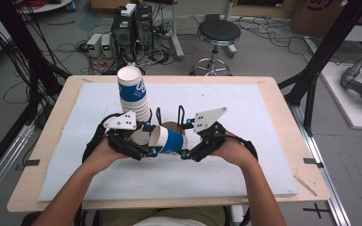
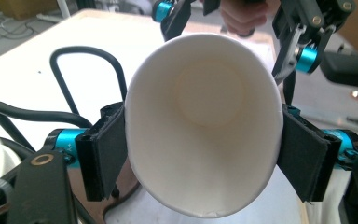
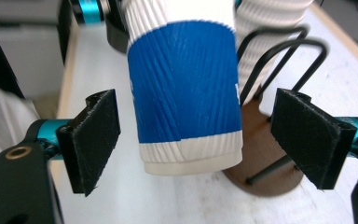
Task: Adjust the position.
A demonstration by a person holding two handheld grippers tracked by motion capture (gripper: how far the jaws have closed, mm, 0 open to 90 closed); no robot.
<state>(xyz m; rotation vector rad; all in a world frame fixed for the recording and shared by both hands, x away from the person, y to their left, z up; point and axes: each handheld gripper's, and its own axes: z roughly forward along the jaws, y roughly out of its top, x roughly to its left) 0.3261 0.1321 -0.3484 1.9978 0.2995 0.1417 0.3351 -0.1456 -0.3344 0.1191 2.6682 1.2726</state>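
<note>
Blue-and-white ribbed paper makes up the single cup [image 1: 167, 140] lying on its side between the two tongs, above the white mat [image 1: 264, 155]. The left gripper [image 2: 200, 154] clamps it near the rim: in the left gripper view both black pads press the cup's wall on either side, squeezing the mouth into an oval. The cup's white inside is bare, with nothing in it, and its round bottom shows deep within.

The right gripper [image 3: 196, 140] stands spread open. In the right gripper view its pads sit apart from the cup's closed end on both sides, touching nothing; the blue sleeve and white base band hang between them.

Just beyond the left gripper, a stack of like cups [image 1: 133, 92] stands upright on the mat, nested one into the next, the top cup's mouth open and white. I cannot tell whether anything sits inside it.

Behind the held cup, between the two tongs, black wire loops [image 3: 279, 60] rise from a round brown wooden base [image 3: 265, 172] on the mat. The loops hold no cup.
</note>
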